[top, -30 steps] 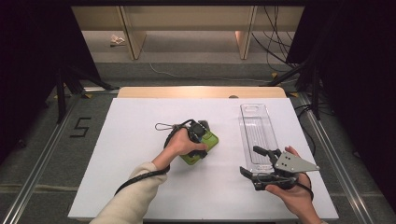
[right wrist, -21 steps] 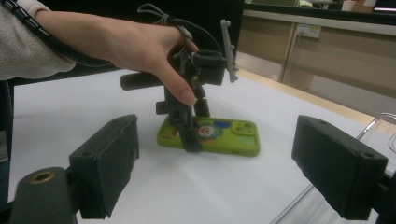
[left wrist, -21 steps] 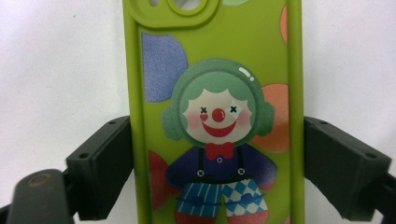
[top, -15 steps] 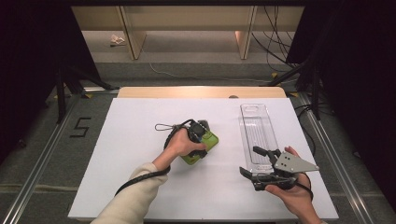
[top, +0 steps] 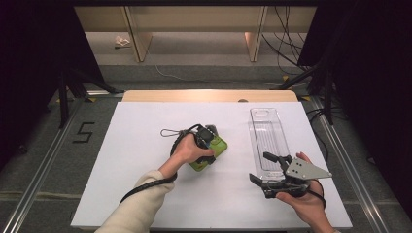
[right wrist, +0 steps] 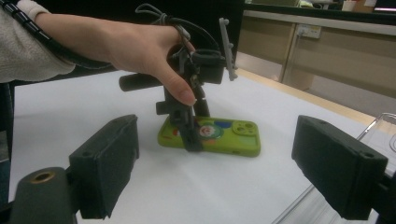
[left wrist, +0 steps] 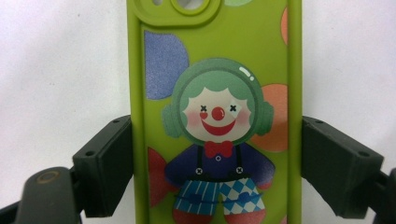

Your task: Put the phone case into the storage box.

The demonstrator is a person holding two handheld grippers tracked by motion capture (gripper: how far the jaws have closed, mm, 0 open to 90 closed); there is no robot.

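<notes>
Green clown-print phone case (left wrist: 212, 116) flat on the white counter (top: 136, 145), near its middle. Left hand-held gripper (top: 206, 145) straddling the case, jaws just closed a little, left pad touching one long edge, right pad just off the other. Right hand-held gripper (top: 265, 170) wide and empty, beside a clear plastic tray (top: 267, 131).

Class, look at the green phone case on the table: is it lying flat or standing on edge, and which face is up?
Flat, back face up: the green phone case lies on the white table, its clown picture and camera cutout facing upward.
</notes>
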